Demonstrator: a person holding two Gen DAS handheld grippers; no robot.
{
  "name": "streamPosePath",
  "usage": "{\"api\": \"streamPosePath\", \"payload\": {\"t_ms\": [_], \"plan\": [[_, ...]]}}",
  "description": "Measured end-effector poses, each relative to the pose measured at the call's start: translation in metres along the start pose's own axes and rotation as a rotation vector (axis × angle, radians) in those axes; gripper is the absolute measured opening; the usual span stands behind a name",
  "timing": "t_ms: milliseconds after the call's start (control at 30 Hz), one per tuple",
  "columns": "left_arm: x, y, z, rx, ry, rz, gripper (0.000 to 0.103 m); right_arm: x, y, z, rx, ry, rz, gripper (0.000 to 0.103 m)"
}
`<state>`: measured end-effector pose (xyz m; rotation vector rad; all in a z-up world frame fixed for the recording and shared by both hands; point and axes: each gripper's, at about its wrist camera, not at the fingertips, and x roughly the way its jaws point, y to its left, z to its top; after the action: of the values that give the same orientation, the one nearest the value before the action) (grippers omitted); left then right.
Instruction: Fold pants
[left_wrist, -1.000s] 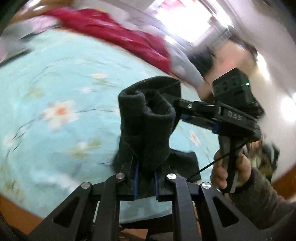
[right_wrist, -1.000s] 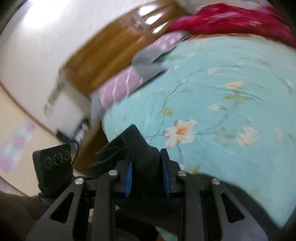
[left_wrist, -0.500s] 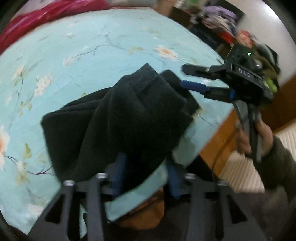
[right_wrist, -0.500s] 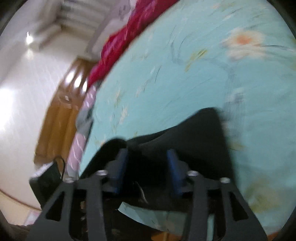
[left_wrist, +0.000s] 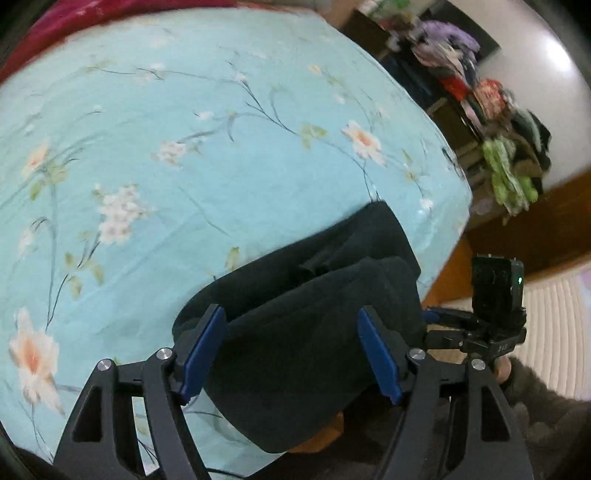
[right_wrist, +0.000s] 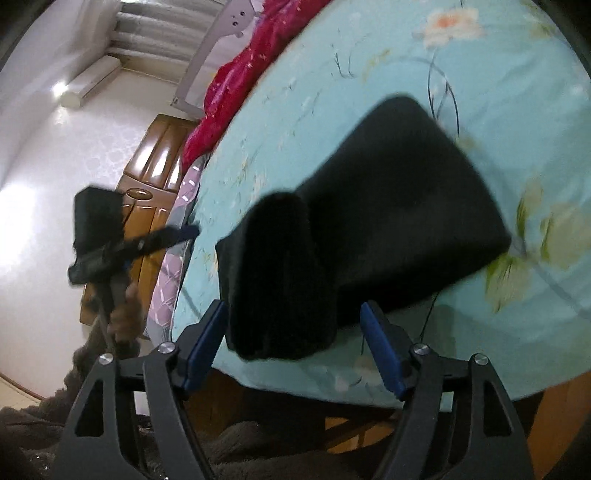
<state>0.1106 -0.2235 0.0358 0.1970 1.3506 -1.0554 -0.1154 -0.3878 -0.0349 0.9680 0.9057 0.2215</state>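
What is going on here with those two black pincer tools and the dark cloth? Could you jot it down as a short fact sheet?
Setting: light blue flowered bedsheet on a bed
Garment: black fleece pants, folded into a bundle at the sheet's near edge
Left gripper: jaws opening, pants between the blue pads, not pinched
Right gripper: jaws opening, a hanging fold of the pants between the pads, not pinched
Background: crumpled red blanket at the far end; pile of mixed clothes beside the bed
Stage: bundle apparently being let go

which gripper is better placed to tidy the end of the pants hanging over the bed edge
Right, probably: the right gripper, jaws opening, frames the folded black fleece pants where one end droops over the floral turquoise bedsheet.
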Motion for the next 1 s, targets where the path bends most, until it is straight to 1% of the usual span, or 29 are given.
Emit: {"api": "streamPosePath", "payload": {"t_ms": [67,100,133,167,233,267,333,467,533,600,633,667,700,733,767,800,833,900,967,1000], "plan": [[0.006,-0.006,0.001,0.082,0.046,-0.014,0.074,0.002,0.001,0.0,-0.01,0.017,-0.009,0.076],[0.011,-0.009,0.002,0.124,0.063,0.0,0.074,0.0,0.0,0.0,-0.014,0.024,-0.012,0.076],[0.012,-0.013,0.002,0.177,0.082,0.03,0.074,-0.003,0.0,0.0,-0.016,0.025,-0.012,0.076],[0.02,-0.016,0.006,0.209,0.096,0.051,0.074,-0.001,0.003,0.001,-0.015,0.022,-0.01,0.077],[0.014,-0.023,0.001,0.295,0.131,0.105,0.074,-0.002,0.005,0.004,-0.019,0.028,-0.008,0.079],[0.016,-0.028,0.002,0.342,0.151,0.131,0.074,-0.001,0.006,0.005,-0.021,0.041,-0.021,0.079],[0.026,-0.037,0.005,0.419,0.191,0.154,0.074,0.002,0.005,0.0,-0.016,0.08,-0.033,0.08],[0.056,-0.044,0.008,0.497,0.278,0.175,0.074,0.014,-0.005,-0.015,0.045,0.13,-0.01,0.081],[0.077,-0.04,0.006,0.501,0.329,0.183,0.074,0.022,-0.015,-0.015,0.095,0.151,0.002,0.081],[0.095,-0.036,0.001,0.479,0.366,0.171,0.074,0.029,-0.027,-0.014,0.163,0.155,0.047,0.081],[0.101,-0.034,-0.002,0.469,0.366,0.171,0.071,0.032,-0.03,-0.015,0.184,0.158,0.064,0.081],[0.103,-0.032,-0.004,0.46,0.347,0.167,0.068,0.036,-0.033,-0.014,0.203,0.165,0.085,0.078],[0.099,-0.032,-0.006,0.458,0.32,0.156,0.051,0.038,-0.032,-0.014,0.203,0.165,0.098,0.06],[0.095,-0.032,-0.008,0.457,0.303,0.142,0.03,0.036,-0.028,-0.013,0.177,0.155,0.105,0.048],[0.088,-0.032,-0.01,0.451,0.277,0.148,0.025,0.035,-0.022,-0.012,0.143,0.155,0.107,0.044],[0.082,-0.032,-0.012,0.446,0.256,0.146,0.022,0.033,-0.013,-0.011,0.1,0.151,0.087,0.044],[0.075,-0.033,-0.015,0.446,0.232,0.14,0.02,0.03,-0.004,-0.01,0.053,0.148,0.068,0.04],[0.059,-0.036,-0.022,0.45,0.178,0.141,0.019,0.026,0.015,-0.009,-0.021,0.159,0.057,0.036],[0.045,-0.039,-0.022,0.432,0.128,0.131,0.019,0.017,0.034,-0.005,-0.107,0.128,0.027,0.035],[0.038,-0.04,-0.02,0.418,0.091,0.122,0.019,0.01,0.04,-0.001,-0.133,0.103,0.025,0.035]]}}
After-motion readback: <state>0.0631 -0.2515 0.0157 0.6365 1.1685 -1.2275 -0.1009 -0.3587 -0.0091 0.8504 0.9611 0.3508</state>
